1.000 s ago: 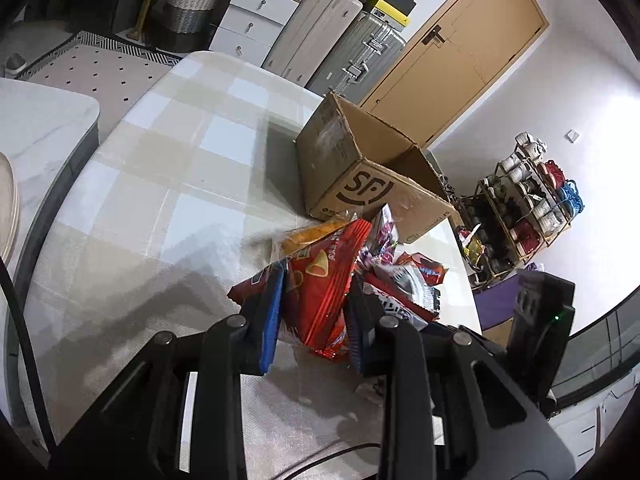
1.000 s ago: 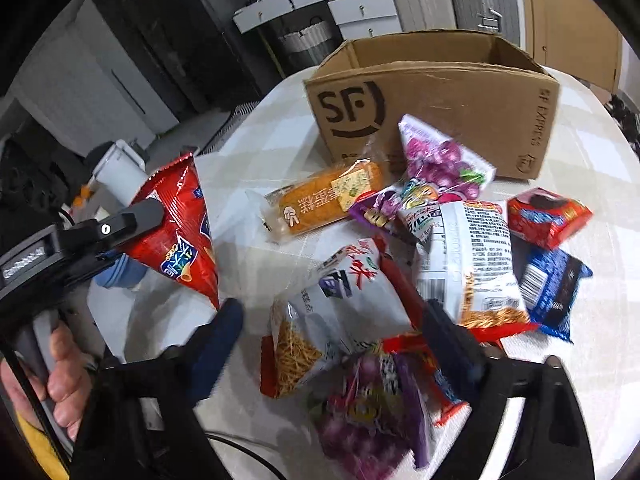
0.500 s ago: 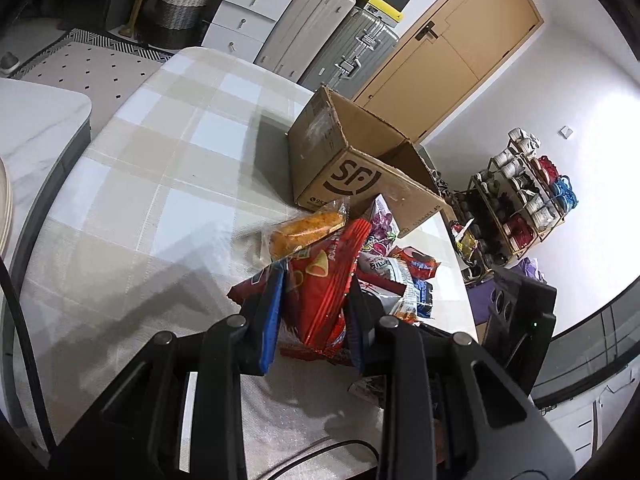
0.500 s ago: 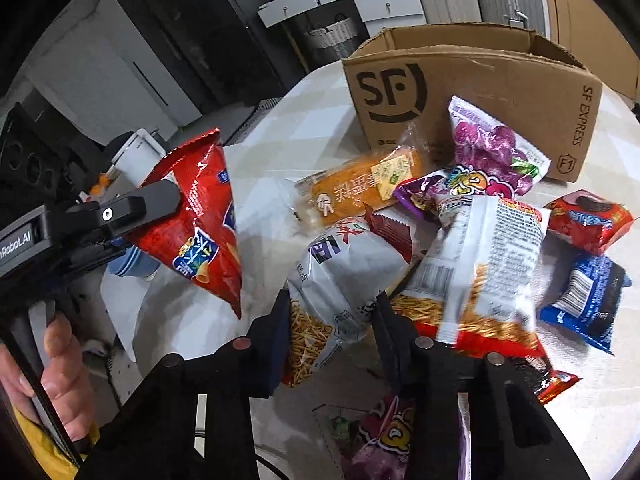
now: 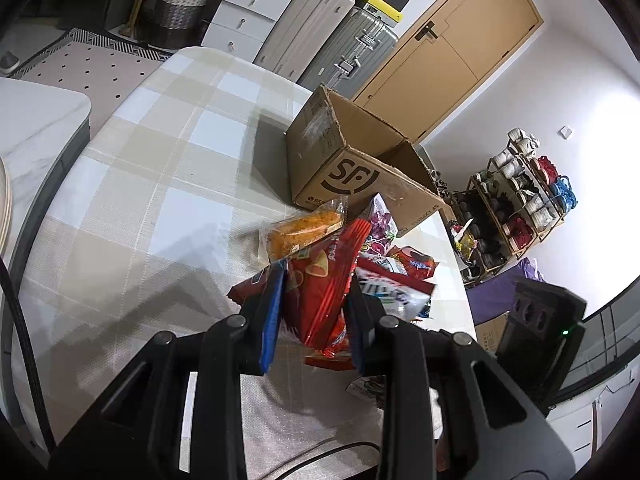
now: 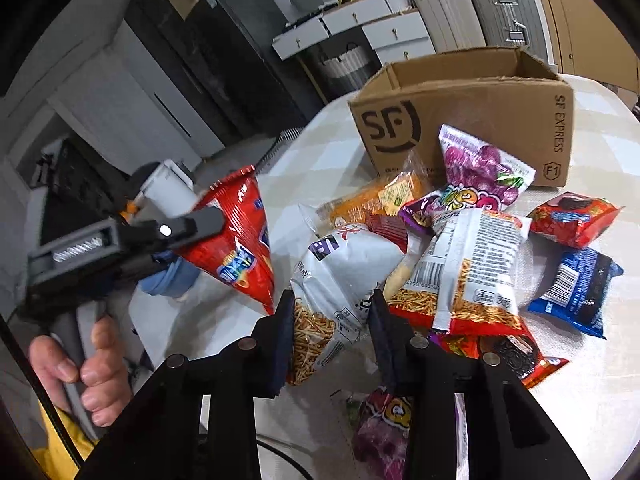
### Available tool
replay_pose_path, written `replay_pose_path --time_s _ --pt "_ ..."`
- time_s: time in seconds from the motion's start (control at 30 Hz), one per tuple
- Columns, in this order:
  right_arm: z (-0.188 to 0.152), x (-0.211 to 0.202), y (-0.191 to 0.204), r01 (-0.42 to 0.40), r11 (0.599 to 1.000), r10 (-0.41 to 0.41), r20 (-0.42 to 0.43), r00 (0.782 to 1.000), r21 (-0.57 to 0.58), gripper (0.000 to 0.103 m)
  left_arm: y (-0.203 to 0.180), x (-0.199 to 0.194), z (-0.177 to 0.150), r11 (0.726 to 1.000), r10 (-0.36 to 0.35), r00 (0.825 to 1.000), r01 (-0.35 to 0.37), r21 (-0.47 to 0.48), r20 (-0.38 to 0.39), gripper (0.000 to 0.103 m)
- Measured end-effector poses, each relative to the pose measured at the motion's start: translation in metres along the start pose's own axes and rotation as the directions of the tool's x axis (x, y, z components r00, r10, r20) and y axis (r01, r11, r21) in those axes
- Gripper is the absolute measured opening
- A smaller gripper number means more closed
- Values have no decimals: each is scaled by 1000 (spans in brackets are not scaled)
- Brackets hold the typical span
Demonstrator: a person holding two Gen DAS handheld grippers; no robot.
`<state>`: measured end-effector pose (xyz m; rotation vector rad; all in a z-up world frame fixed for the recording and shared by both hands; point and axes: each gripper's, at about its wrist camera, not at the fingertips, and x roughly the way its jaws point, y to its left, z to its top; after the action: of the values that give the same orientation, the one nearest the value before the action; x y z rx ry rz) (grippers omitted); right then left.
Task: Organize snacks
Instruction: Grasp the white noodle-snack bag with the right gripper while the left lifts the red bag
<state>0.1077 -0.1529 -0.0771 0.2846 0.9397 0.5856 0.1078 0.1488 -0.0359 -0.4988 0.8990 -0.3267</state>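
Clamping a red chip bag (image 5: 320, 292), the left tongs (image 5: 314, 320) hold it between blue pads, lifted off the checked table (image 5: 132, 200); in the right wrist view the same bag (image 6: 236, 240) hangs point-down from those tongs, a person's hand (image 6: 86, 380) on the grip. Right tongs (image 6: 330, 336) are closing on a white noodle-snack bag (image 6: 340, 276), both pads against its lower sides, bag pinched between them, top end leaning on the pile. Just right of it, touching: second noodle bag (image 6: 468, 272), back side up, barcode showing. Under that, a red cookie pack (image 6: 516, 356). Blue pack (image 6: 576, 292) and red pack (image 6: 572, 216) at the right edge of the pile. Behind: orange cake roll in clear wrap (image 6: 376, 196), purple grape candy bags (image 6: 476, 176) leaning against the box. Another purple bag (image 6: 384, 428) near, below the right tongs. Open cardboard SF box (image 6: 480, 108) stands on the table behind the pile, flaps up, inside not visible. Suitcases (image 5: 344, 48) and white drawers (image 5: 248, 12) stand beyond the table.
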Motion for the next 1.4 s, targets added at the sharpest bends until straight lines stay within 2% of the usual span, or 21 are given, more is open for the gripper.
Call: replay_pose_path --time_s 0.37,0.67,0.87,1.13,1.4 --pt "1 -64 -15 -82 995 73 128 989 60 35 -20 -6 -4 999 -16 1000 15 52 13 25" --pt "-10 -77 -36 -73 993 60 129 990 97 35 -26 16 -8 998 4 999 -2 59 -40 25" --pt "-7 -87 -44 -97 988 78 156 985 118 35 -35 11 -5 997 -10 1000 12 70 -26 24" --pt "25 -116 -44 -106 990 84 220 972 91 35 -51 0 18 997 -60 998 61 50 -17 24" --pt "75 -130 -47 -129 987 101 255 962 96 35 -86 -25 69 993 -63 997 60 97 33 24"
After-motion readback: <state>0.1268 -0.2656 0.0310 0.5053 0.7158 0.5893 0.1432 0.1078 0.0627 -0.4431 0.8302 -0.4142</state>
